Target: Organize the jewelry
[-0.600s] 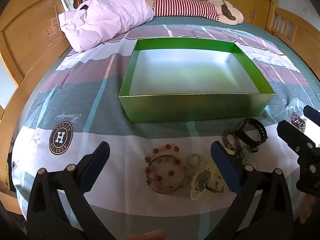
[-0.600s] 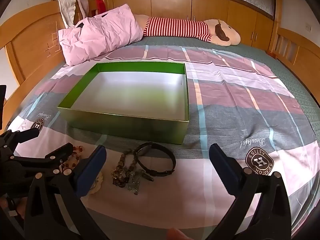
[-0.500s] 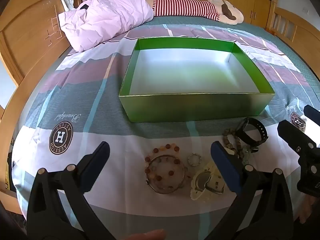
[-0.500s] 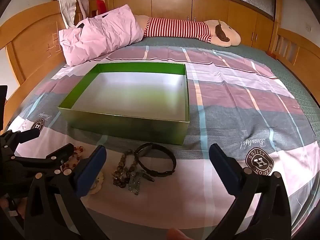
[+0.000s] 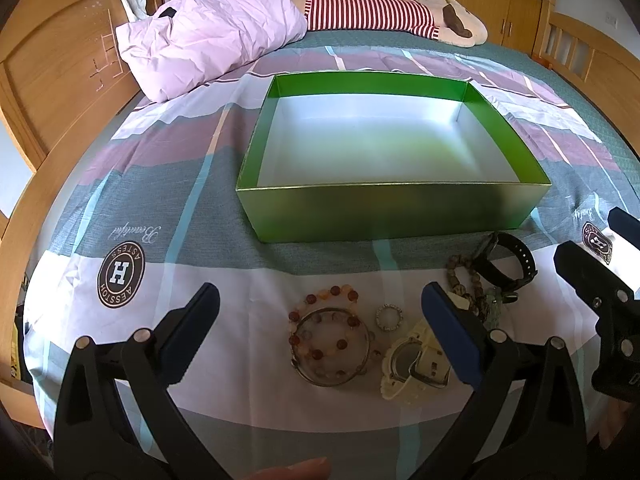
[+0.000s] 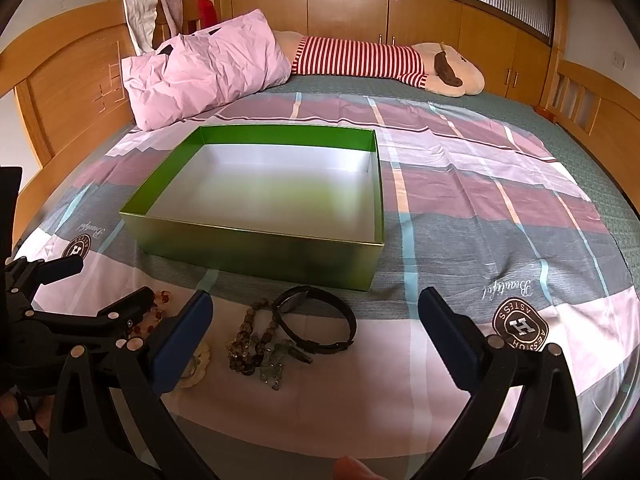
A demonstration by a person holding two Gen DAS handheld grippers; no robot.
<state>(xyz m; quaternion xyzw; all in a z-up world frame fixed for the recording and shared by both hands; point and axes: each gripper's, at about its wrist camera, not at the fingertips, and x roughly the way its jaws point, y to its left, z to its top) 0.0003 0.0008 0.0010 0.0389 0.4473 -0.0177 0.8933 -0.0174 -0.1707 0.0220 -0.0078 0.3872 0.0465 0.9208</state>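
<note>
The bedsheet (image 5: 120, 168) carries a round brown badge (image 5: 120, 275) with a large letter H and the letters "AESSTOH" around it, and near it the script word "Beautiful"; both read upside down from the left wrist view. A second such badge (image 6: 520, 325) lies at the right in the right wrist view.

The green box (image 5: 392, 212) stands open in the middle of the bed with nothing inside, its near wall facing the grippers. Between this wall and the near edge of the bed a strip of sheet holds all the jewelry. To the right of the box there is wide free sheet. At the far side lie a pink pillow (image 5: 208, 36) and a striped plush toy (image 5: 372, 12), well apart from the box.

The left gripper (image 5: 320, 320) has its jaws spread wide and holds nothing. Between its fingers, on the sheet, lie a bead bracelet (image 5: 322, 330) with a metal bangle (image 5: 334, 346) over it, and a small sparkling ring (image 5: 389, 317). A cream watch (image 5: 414, 364) lies just beside the right finger.

The right gripper (image 6: 316, 328) is also wide open and holds nothing. A black watch (image 6: 320, 322) and a brown bead string (image 6: 250, 338) with a pale green pendant (image 6: 272, 368) lie between its fingers, nearer the left one.
</note>
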